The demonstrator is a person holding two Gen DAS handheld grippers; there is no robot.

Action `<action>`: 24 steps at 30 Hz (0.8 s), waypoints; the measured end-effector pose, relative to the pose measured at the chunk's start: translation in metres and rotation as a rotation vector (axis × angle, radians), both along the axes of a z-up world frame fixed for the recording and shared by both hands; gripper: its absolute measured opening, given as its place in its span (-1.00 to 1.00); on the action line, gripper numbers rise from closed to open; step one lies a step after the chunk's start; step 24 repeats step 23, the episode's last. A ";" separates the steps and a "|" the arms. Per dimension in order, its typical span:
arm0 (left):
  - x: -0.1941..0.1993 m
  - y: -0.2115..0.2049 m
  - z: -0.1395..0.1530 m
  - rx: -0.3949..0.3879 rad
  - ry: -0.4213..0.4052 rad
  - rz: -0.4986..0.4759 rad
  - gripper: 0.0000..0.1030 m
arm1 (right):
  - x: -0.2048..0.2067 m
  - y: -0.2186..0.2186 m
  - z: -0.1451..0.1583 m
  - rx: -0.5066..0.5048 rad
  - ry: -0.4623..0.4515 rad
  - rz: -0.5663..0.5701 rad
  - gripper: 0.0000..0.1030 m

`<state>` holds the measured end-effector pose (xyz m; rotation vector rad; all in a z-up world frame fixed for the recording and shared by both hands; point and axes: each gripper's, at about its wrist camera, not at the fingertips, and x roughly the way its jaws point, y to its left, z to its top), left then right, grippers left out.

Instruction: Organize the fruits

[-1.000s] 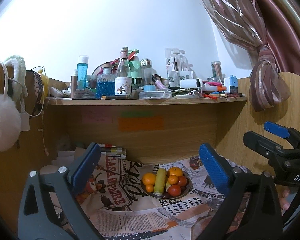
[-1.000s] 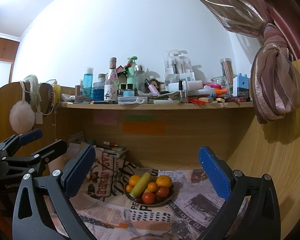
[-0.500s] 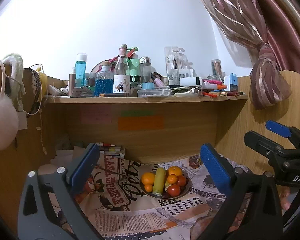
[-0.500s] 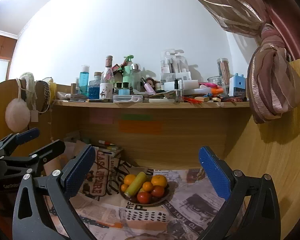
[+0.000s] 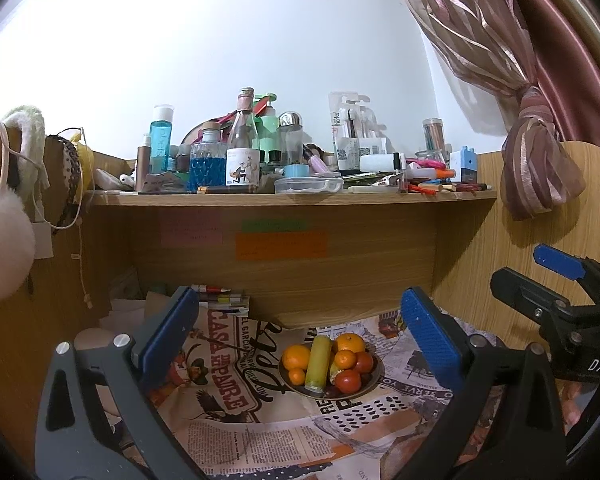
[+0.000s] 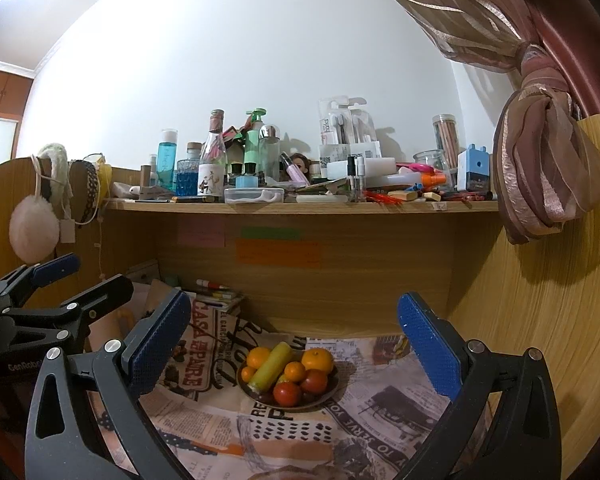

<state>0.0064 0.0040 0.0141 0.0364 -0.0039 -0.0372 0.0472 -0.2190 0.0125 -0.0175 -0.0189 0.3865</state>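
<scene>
A small brown bowl (image 5: 374,380) sits on the newspaper-covered desk and holds several oranges (image 5: 295,356), red tomatoes (image 5: 348,381) and a long yellow-green fruit (image 5: 318,364). The bowl also shows in the right wrist view (image 6: 332,394). My left gripper (image 5: 300,336) is open and empty, some way in front of the bowl. My right gripper (image 6: 294,336) is open and empty, also short of the bowl. Each gripper shows at the edge of the other's view.
A wooden shelf (image 5: 292,199) crowded with bottles and stationery runs above the desk. Wooden side panels stand left and right (image 6: 540,320). A tied curtain (image 6: 540,176) hangs at the right. A white pompom (image 5: 2,240) hangs at the left. Booklets (image 5: 220,300) lie at the back.
Both views have shifted slightly; the shelf and bowl sit a little lower in the frames. Both grippers stay open and empty.
</scene>
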 end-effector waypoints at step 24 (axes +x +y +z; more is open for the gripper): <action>0.001 -0.008 -0.002 -0.021 0.021 -0.017 1.00 | 0.006 0.002 -0.002 -0.003 0.009 -0.004 1.00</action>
